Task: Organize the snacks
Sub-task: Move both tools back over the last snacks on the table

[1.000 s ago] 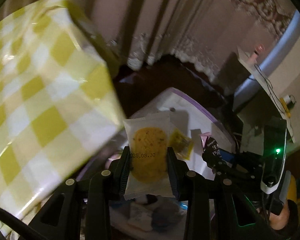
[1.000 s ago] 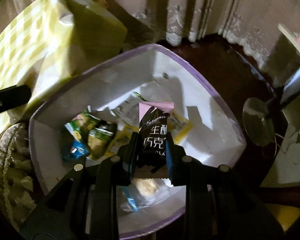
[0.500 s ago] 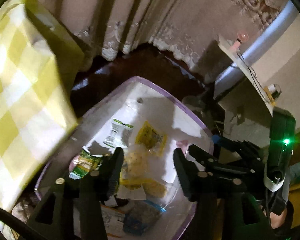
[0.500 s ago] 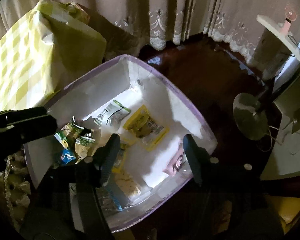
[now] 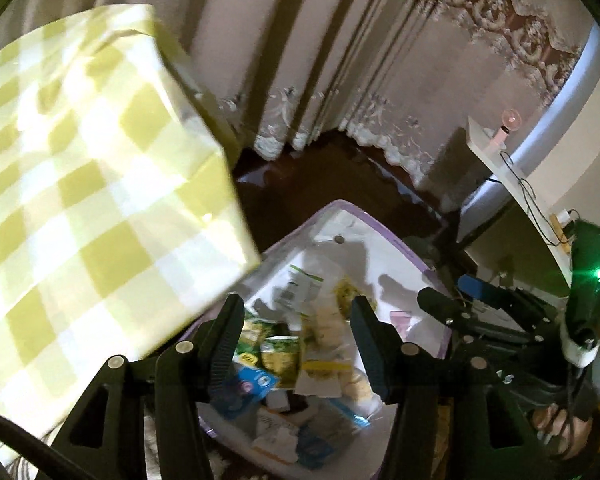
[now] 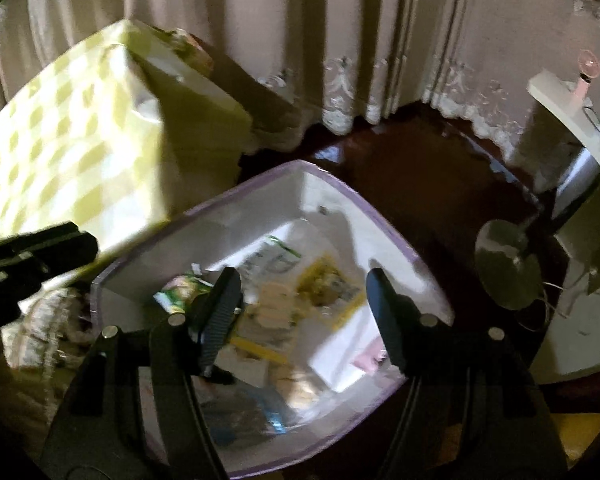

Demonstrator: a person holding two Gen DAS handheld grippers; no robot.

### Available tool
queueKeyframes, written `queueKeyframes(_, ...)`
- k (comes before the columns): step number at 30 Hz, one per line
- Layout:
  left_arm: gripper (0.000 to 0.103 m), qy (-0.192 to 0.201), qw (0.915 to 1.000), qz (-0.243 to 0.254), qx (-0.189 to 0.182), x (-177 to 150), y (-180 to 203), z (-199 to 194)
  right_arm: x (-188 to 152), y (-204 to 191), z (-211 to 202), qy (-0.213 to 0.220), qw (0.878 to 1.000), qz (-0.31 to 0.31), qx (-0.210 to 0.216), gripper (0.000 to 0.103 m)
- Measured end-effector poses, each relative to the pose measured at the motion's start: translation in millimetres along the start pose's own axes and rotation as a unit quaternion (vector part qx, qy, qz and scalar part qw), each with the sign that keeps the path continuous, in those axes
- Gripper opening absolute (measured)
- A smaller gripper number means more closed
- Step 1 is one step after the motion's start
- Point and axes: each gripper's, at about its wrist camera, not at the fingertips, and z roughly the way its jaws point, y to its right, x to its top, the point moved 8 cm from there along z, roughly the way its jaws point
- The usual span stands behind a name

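Both cameras sit just behind their own tools and look steeply down and forward along the fingers. The left wrist view faces the purple-rimmed white bin from its near left, close by the yellow-checked surface. The right wrist view looks from slightly farther right. They share the bin, the checked surface's corner, dark floor and curtains.
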Motion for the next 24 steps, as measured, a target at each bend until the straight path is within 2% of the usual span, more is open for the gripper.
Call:
queueKeyframes(10, 0.056, 0.037, 0.9945, -0.086, 0.047, -17.8, -71.5, -46.4, 7.5, -72.2, -6.4, 0.002, 0.998, -0.038, 0.056, 0.068)
queueKeyframes(18, 0.056, 0.058, 0.9787, -0.177, 0.087, -55.6, -154.6, -95.3, 2.0, -154.0, -6.4, -0.012, 0.989, -0.098, 0.111, 0.069)
queueKeyframes(24, 0.058, 0.059, 0.9679, -0.214, 0.117, -87.2, -209.4, -128.5, -10.6, -222.6, -11.0, -0.025, 0.977, -0.15, 0.152, 0.069)
